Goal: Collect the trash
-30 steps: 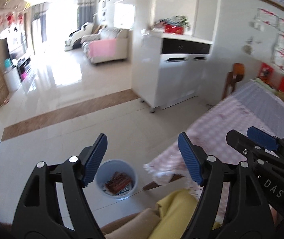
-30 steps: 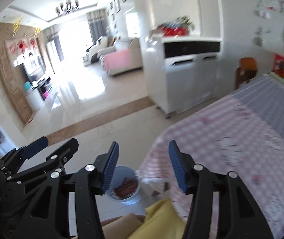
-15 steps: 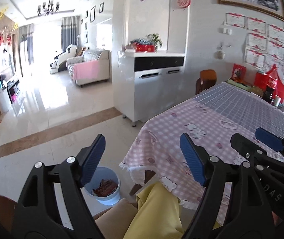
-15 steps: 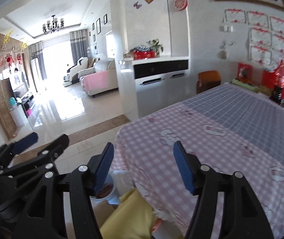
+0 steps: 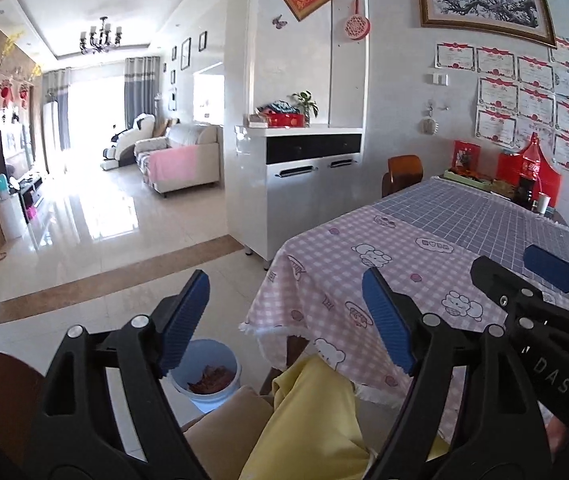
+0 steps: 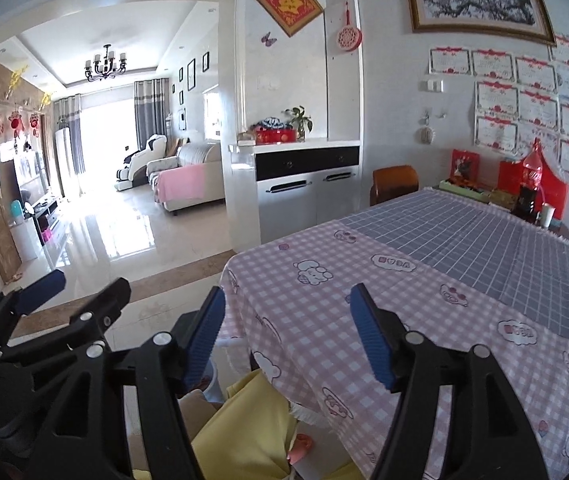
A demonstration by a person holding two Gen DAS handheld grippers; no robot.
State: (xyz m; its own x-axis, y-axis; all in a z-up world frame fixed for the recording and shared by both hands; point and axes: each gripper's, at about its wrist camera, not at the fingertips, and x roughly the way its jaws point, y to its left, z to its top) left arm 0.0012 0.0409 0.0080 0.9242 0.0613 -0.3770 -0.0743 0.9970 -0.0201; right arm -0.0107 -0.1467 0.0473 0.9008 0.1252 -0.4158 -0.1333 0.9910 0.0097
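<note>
Beside the table point(image 5: 404, 264), trash is seen inside the blue bin point(image 5: 220, 354); left gripper point(image 5: 284, 312) and right gripper point(image 6: 286, 330) are spread, nothing held; no loose trash is visible.

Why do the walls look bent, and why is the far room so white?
Both wrist views use fisheye lenses, so the white door frame bows and dark corners appear. In the left view, daylight washes out the curtained far window and glares off the glossy tiled floor; the right view shows the same.
</note>
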